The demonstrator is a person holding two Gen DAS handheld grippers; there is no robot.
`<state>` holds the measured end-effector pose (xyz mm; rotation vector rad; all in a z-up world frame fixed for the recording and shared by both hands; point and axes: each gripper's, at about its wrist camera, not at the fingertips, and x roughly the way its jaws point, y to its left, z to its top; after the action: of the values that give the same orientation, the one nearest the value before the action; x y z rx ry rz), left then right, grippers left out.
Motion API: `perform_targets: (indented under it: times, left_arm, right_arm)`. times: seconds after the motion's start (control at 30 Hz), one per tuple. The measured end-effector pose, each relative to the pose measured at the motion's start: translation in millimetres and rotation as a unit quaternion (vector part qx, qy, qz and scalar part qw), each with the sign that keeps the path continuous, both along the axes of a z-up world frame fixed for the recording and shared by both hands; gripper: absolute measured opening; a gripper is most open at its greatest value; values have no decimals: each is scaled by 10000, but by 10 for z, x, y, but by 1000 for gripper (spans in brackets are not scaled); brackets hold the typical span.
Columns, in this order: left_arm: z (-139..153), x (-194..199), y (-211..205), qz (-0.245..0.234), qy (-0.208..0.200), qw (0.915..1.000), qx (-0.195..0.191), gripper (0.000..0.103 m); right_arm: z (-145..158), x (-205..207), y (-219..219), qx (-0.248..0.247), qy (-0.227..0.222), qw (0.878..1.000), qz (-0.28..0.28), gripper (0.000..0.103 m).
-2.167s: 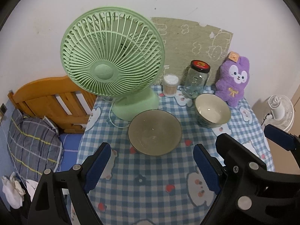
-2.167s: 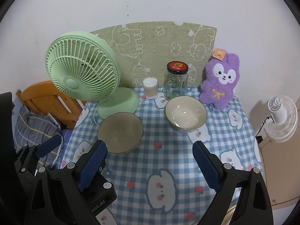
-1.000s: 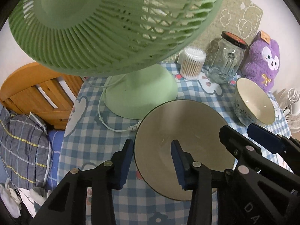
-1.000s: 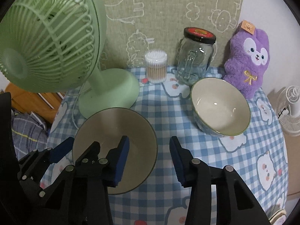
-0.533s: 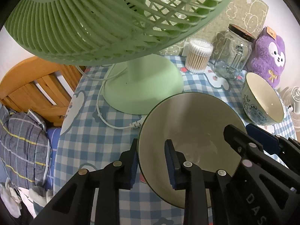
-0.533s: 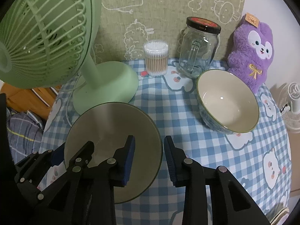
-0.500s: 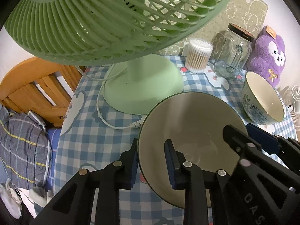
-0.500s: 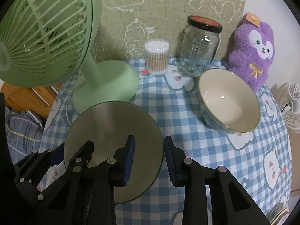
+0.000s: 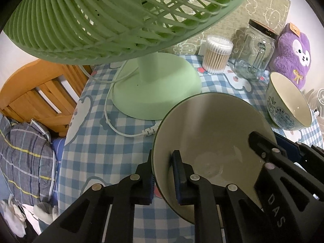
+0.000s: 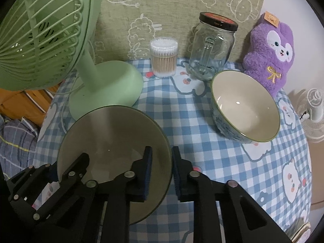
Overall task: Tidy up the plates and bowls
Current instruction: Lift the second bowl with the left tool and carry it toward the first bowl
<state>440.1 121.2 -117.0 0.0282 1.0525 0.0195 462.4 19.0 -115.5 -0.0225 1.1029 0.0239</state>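
Both tongs [image 9: 163, 167] [image 10: 161, 163] astride plate [image 9: 212, 125] rim

On the desk [image 10: 232, 162], a shallow dish [image 10: 113, 141] sits nearest the cameras, with a fan [image 10: 105, 85] just behind it to the left. A bowl [image 10: 245, 105] stands to the right of the dish, apart from it. Along the back edge, left to right, are a tub of cotton swabs [image 10: 164, 59], a jar [image 10: 212, 46] and a plush toy [image 10: 269, 54] behind the bowl. The left hand-held gripper [image 9: 162, 178] straddles the dish's left rim; the right hand-held gripper [image 10: 161, 170] straddles its right rim. A bed [image 9: 26, 154] lies left of the desk.
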Motion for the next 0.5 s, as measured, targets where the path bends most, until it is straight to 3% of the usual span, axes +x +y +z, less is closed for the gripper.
perform_targets:
  times: [0.5]
  left_arm:
    - [56,-83,-62,-170,64,9998,122,13]
  right_arm:
    - [97,-94,-47,-21,76,10000,-57,15]
